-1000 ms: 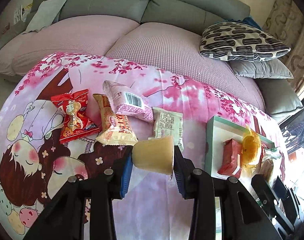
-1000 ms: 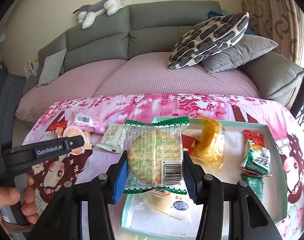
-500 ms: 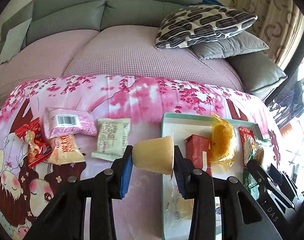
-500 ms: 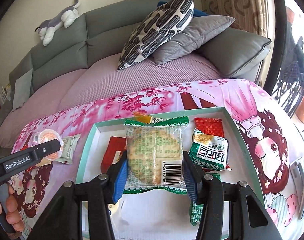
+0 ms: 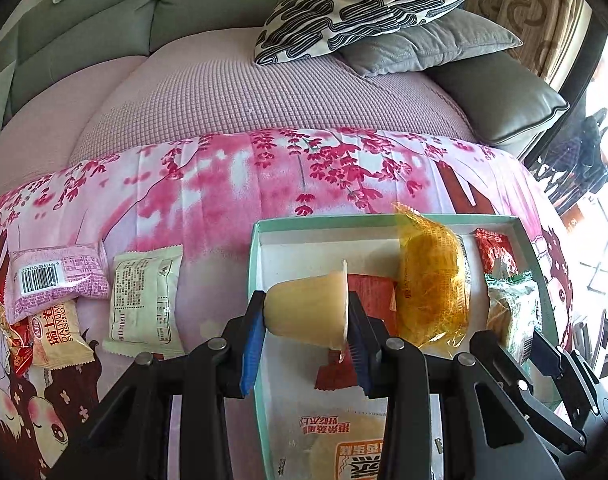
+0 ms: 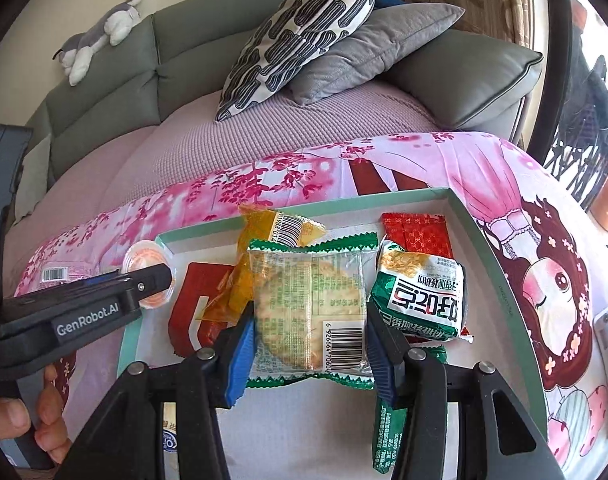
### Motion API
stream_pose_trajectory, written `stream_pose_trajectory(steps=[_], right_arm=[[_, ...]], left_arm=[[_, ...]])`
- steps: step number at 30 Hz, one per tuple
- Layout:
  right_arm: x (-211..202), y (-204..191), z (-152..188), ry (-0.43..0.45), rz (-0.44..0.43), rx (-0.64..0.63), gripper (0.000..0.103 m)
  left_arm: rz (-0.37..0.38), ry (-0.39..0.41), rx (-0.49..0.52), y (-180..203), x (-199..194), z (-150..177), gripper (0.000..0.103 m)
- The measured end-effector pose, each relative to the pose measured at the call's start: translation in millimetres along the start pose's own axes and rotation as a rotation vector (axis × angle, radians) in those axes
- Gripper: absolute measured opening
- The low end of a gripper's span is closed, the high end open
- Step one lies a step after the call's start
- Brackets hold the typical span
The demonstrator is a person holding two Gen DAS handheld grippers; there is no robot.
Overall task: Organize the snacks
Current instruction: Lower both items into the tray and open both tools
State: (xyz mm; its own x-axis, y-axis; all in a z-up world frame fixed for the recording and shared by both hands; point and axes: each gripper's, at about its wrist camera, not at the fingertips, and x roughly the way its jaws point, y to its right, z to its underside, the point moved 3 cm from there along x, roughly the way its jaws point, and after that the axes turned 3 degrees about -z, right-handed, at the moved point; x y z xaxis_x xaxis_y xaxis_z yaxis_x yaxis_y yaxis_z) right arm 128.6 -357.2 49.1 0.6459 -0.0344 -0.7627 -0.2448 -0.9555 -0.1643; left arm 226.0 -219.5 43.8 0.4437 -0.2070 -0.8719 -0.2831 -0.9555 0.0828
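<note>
My left gripper [image 5: 304, 320] is shut on a pale yellow jelly cup [image 5: 307, 312], held on its side above the left end of the mint-rimmed white tray [image 5: 252, 264]. My right gripper [image 6: 309, 344] is shut on a clear, green-edged cracker packet [image 6: 309, 312] above the middle of the tray [image 6: 487, 248]. In the tray lie a yellow bag [image 5: 431, 280], red packets [image 6: 417, 232] and a green-white packet [image 6: 421, 296]. The left gripper with its jelly cup [image 6: 150, 264] shows at the left of the right wrist view.
On the pink cartoon cloth [image 5: 208, 184] left of the tray lie a white packet [image 5: 144, 300], a pink packet [image 5: 56, 280], a beige packet [image 5: 58, 332] and a red one. A sofa with a patterned cushion [image 5: 363, 4] stands behind. A hand [image 6: 32, 420] holds the left gripper.
Both grippers moved right with their loads. The jelly cup went from over the cloth to over the tray's left end. The cracker packet came lower over the tray's middle.
</note>
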Motion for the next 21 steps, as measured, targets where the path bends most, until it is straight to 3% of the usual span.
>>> stream_pose_trajectory(steps=[21], right_arm=[[14.8,3.5,11.1,-0.061,0.000,0.007,0.053]], left_arm=[[-0.035,-0.026,0.037,1.6,8.4,3.7,0.040]])
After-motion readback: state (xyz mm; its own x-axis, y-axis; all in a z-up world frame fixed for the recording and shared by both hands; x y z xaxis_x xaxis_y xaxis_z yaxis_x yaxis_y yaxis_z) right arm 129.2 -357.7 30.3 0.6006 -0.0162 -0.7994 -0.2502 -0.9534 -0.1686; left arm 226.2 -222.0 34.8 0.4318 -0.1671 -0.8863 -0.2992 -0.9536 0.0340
